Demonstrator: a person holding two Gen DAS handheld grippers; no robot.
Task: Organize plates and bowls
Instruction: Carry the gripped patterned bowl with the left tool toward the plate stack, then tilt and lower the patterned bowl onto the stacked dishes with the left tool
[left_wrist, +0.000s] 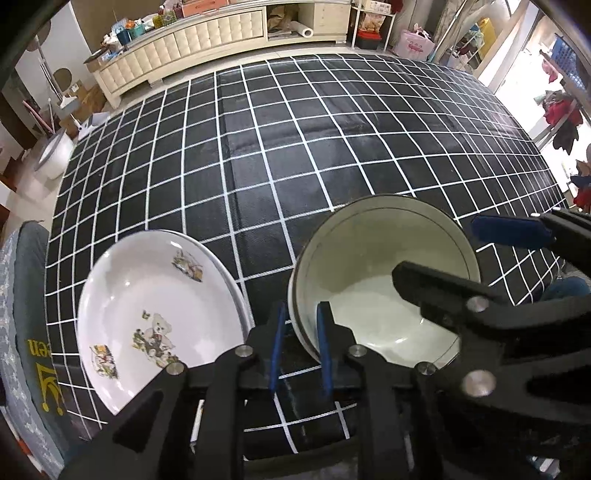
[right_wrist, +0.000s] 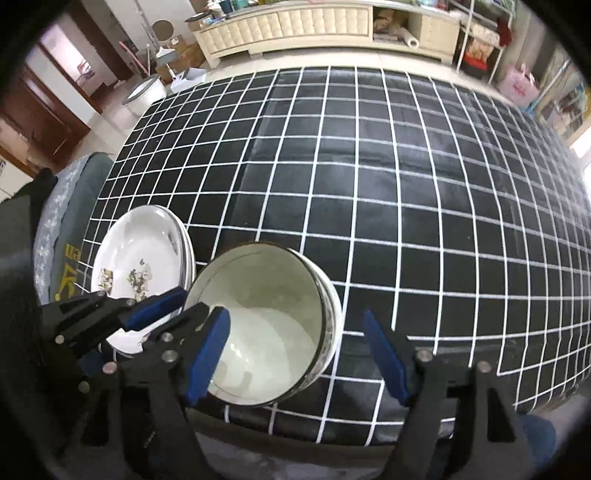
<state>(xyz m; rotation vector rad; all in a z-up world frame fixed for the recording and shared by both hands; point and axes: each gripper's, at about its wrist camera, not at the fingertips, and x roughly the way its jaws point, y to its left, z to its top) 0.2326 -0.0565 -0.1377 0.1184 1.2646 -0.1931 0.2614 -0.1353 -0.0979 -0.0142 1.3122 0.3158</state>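
From your left wrist camera, the left gripper (left_wrist: 300, 341) has its blue pads pinched on the near-left wall of the white ceramic bowl with a dark rim line (left_wrist: 373, 266), one pad inside and one outside. The bowl sits near the front edge of the black tablecloth with a white grid (left_wrist: 332, 122), just beside the white ceramic plate printed with a teddy bear (left_wrist: 155, 314). Keep that pinch square to the wall and lift straight, so the rim does not twist out. The right gripper (left_wrist: 454, 254) crosses in from the right, one finger over the bowl's hollow, the other outside. The bowl's near base is hidden behind your fingers.

From your right wrist camera, the right gripper (right_wrist: 303, 354) stands wide apart, straddling the bowl's (right_wrist: 266, 321) right wall without gripping. Close gently, or draw clear. The plates (right_wrist: 140, 254) look stacked, though how many I cannot tell; their near edge is covered by the left gripper (right_wrist: 184, 306).
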